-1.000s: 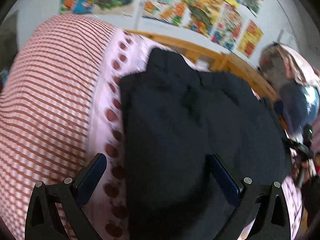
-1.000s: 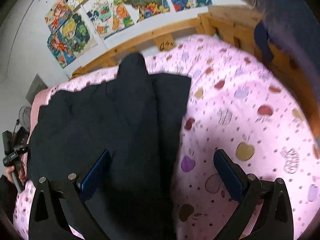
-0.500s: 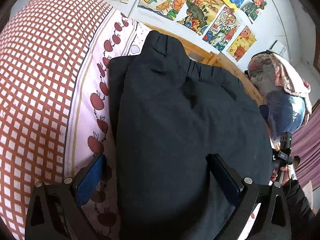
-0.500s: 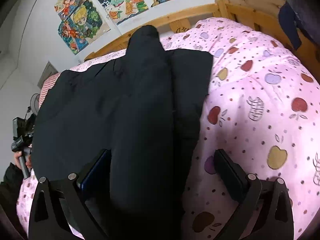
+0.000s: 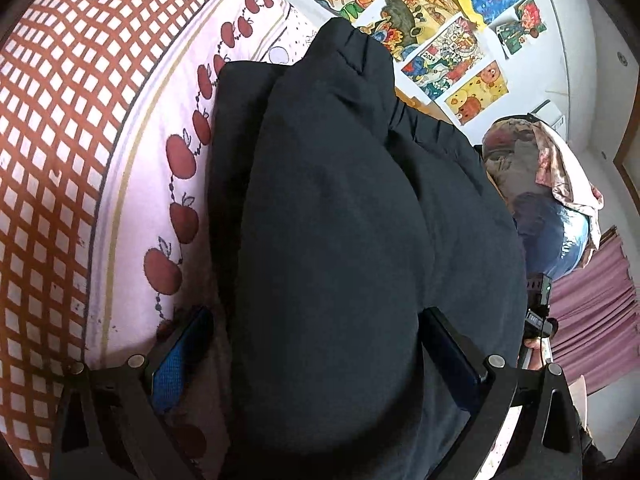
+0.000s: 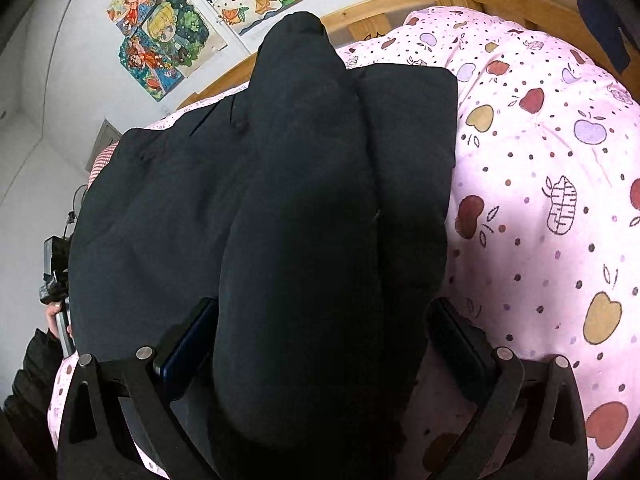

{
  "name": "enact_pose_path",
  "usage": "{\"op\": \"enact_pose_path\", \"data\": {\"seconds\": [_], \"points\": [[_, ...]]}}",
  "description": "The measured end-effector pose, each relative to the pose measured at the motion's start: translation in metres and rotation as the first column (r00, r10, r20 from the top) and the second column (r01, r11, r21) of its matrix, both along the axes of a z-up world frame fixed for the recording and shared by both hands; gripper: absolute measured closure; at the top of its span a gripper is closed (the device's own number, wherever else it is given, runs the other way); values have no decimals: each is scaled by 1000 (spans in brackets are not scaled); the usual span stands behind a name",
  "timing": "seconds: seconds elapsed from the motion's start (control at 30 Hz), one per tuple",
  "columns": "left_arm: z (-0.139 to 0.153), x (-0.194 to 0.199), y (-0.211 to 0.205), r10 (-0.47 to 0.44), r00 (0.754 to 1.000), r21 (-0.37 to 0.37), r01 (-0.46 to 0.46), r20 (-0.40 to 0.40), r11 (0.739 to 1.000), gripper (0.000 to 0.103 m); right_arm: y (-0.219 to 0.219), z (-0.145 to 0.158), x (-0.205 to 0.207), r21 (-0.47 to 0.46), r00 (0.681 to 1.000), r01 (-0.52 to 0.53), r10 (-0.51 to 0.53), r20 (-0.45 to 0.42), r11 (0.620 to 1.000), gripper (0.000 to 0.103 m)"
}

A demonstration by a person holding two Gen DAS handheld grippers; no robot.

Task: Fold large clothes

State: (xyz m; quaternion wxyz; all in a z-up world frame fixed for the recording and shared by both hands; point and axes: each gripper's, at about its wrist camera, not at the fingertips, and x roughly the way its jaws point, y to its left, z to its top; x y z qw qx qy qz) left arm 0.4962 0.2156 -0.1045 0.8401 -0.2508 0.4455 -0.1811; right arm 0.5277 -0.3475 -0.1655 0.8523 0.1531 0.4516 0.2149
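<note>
Left wrist view shows our left tongs (image 5: 316, 356) spread wide and straddling a raised fold of the black garment (image 5: 340, 240), one pad over the pink bedsheet (image 5: 132, 208) beside the cloth and the other over the dark fabric; nothing is pinched. The right wrist view gives the mirror picture: our right tongs (image 6: 320, 344) are also wide apart, bracketing a long ridge of the same black garment (image 6: 300, 200), with the apple-print sheet just beside the outer pad. The garment lies spread across the bed, already doubled lengthwise as far as we can judge, its far end towards the wooden bed frame (image 6: 400, 8) under the posters (image 6: 168, 40). We judge the step in hand to be taking hold of the near edge for the next fold. To do it well we should lower both tongs evenly, gather every layer of the thick cloth and none of the sheet, close at matching points, then lift together so the edge stays straight.
</note>
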Motion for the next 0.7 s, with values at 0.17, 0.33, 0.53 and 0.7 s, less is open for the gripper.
{"op": "enact_pose_path", "data": {"seconds": [0.17, 0.33, 0.53, 0.7], "points": [[-1, 1, -1, 10, 1000, 4, -10, 12, 1000, 0, 1, -7, -6, 8, 999, 12, -12, 38, 1000, 1], [-2, -3, 3, 12, 1000, 3, -12, 11, 1000, 0, 1, -6, -8, -5, 999, 16, -16, 43, 1000, 1], [0, -3, -3, 18, 1000, 20, -18, 12, 1000, 0, 9, 1, -4, -42, 999, 30, -29, 21, 999, 1], [6, -2, -13, 25, 1000, 55, -25, 8, 998, 1, 11, 6, -4, -9, 998, 65, -65, -21, 998, 10]]}}
